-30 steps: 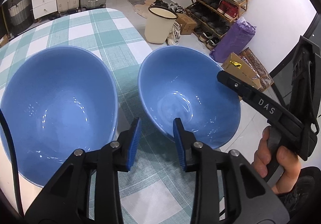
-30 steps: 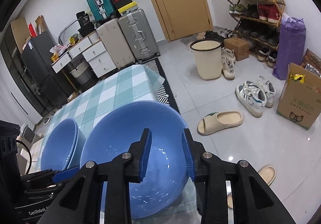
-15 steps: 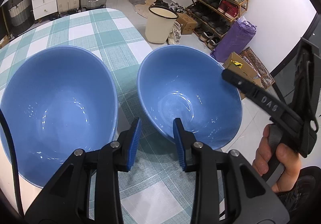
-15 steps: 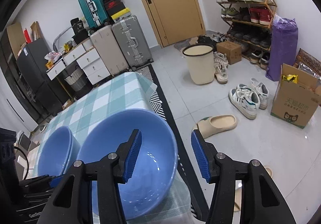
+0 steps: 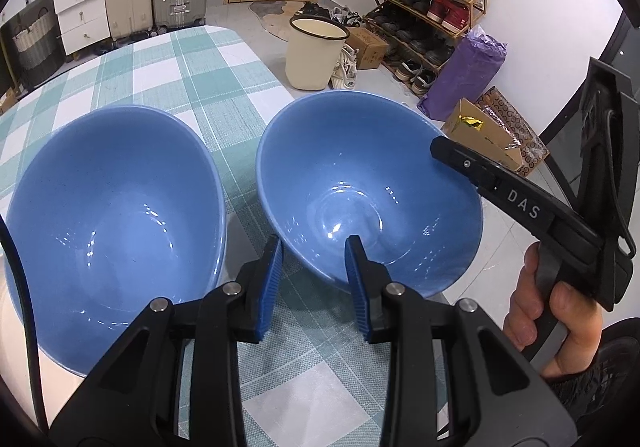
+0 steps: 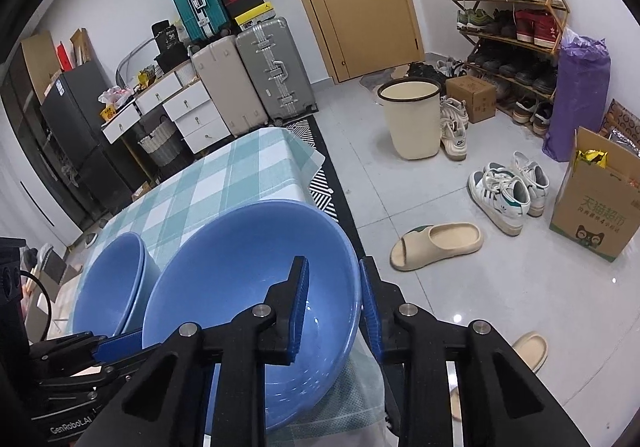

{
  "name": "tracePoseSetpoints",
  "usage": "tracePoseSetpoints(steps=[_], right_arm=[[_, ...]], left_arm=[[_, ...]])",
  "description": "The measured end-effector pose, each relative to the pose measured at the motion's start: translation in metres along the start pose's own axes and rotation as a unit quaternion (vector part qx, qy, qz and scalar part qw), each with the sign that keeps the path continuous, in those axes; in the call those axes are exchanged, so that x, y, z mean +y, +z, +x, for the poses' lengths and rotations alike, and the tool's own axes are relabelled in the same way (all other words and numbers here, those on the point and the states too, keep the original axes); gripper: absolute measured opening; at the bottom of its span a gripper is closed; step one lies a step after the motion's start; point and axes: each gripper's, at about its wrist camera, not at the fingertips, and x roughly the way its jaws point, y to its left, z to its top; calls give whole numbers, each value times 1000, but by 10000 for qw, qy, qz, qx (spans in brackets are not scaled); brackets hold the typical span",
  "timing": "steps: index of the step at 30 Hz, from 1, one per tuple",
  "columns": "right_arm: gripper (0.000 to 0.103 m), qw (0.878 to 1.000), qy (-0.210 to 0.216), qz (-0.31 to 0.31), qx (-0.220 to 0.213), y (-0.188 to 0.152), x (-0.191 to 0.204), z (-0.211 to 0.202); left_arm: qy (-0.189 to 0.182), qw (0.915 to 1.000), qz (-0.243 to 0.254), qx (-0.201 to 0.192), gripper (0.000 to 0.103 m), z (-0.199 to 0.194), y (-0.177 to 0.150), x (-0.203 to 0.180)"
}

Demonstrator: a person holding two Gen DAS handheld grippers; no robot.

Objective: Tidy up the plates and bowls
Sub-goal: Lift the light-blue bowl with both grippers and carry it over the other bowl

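**A:** How far along is the tidying?

**B:** Early, I'd judge. One glossy deep blue ceramic bowl (image 5: 100, 215) stands on the green-and-white checked tabletop (image 5: 180, 71). A second blue bowl (image 5: 360, 175) sits just beside it at the tabletop's edge, not nested. No plates are in view.

**A:** And the tongs?

**B:** Both work the second blue bowl. The left tongs (image 5: 312, 267) are narrow and straddle its near rim, but I can't tell if the pads bite. The right tongs (image 6: 334, 287) have just been closing with the rim between them, and they look clamped on it.

**A:** What's left?

**B:** Probably lifting that bowl and setting it into its neighbour.
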Motion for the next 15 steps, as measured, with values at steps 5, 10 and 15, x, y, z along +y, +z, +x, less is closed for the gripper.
tracePoseSetpoints(steps=[5,10,15], right_arm=[[27,9999,68,-58,-59,0,4,-5],[27,9997,151,-105,-189,2,8,-16],[27,9990,220,-158,-344,4,13,-29]], left_arm=[[43,10000,31,-84,29,-8,1,1],[51,9997,58,-212,29,-22,1,1],[60,9994,114,-330,29,-36,3,0]])
